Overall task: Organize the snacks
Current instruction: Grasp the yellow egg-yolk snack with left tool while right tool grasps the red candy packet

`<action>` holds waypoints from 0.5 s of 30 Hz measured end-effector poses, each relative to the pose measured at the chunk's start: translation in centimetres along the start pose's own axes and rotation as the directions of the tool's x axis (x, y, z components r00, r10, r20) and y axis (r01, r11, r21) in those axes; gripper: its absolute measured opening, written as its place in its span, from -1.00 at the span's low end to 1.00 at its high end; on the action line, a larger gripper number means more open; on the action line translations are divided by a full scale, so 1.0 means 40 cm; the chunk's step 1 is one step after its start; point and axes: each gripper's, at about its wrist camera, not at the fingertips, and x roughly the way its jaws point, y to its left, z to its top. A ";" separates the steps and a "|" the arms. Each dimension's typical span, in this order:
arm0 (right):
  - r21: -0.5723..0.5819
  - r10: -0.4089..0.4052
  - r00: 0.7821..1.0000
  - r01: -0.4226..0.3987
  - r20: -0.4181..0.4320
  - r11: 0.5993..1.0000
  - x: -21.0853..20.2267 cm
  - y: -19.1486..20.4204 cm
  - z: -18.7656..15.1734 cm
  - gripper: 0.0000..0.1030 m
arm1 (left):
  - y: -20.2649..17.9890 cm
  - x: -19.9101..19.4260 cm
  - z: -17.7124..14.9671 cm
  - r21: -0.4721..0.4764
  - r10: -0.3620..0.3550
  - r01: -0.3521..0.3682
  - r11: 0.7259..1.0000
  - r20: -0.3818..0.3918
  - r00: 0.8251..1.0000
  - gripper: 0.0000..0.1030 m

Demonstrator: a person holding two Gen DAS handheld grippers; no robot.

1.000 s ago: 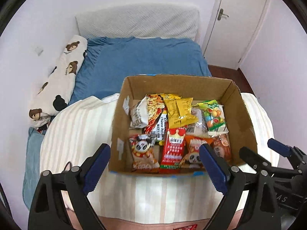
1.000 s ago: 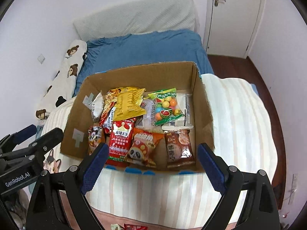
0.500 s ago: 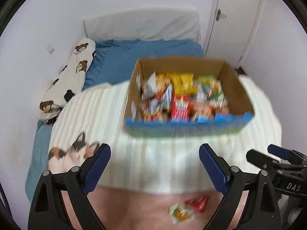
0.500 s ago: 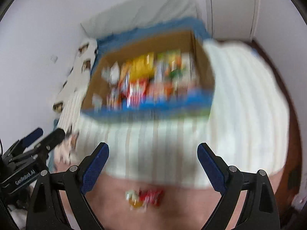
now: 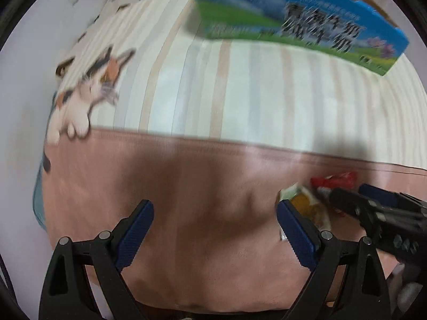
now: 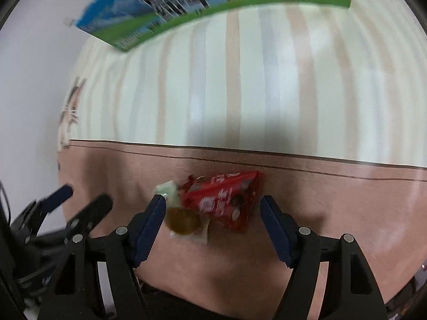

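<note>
Two snack packets lie on the pink band of the blanket: a red packet [image 6: 224, 200] and a white packet with a yellow middle [image 6: 184, 213]. My right gripper [image 6: 213, 213] points down over them with both between its fingers; its jaws are closing, and the pads do not press on them. The left fingertip [image 6: 157, 205] is at the white packet's edge. My left gripper [image 5: 216, 229] stands open over bare pink blanket, left of the white packet [image 5: 307, 208] and the red packet [image 5: 333, 181]. The snack box [image 5: 293, 18] shows only its blue and green printed side.
The box [image 6: 213, 0] rests on the striped blanket [image 6: 267, 80] beyond the packets. A cat print [image 5: 88, 90] lies at the left, near the white wall [image 5: 26, 80]. My right gripper [image 5: 360, 197] shows at the right edge of the left wrist view.
Both grippers have dropped from above the open box to just over the pink blanket. The box's contents have gone out of view. The right jaws have narrowed around the two packets.
</note>
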 end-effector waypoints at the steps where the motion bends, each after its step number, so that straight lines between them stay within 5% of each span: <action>1: -0.008 -0.009 1.000 0.009 -0.006 1.000 0.020 0.002 0.010 0.43 | 0.006 0.012 -0.008 -0.012 -0.004 0.004 1.000 -0.015 1.000 0.83; 4: -0.024 -0.053 0.998 0.053 0.033 0.998 0.027 -0.008 0.008 0.07 | 0.018 0.028 -0.023 -0.039 -0.009 0.008 0.999 -0.035 0.999 0.83; 10: 0.027 -0.085 0.993 0.083 0.088 0.996 -0.060 -0.074 -0.010 0.00 | -0.010 0.049 -0.037 -0.080 -0.105 0.099 0.992 -0.072 0.992 0.83; 15: 0.088 -0.100 0.992 0.093 0.082 0.992 -0.124 -0.164 -0.034 0.00 | -0.096 0.112 -0.030 -0.097 -0.256 0.243 0.965 -0.166 0.952 0.83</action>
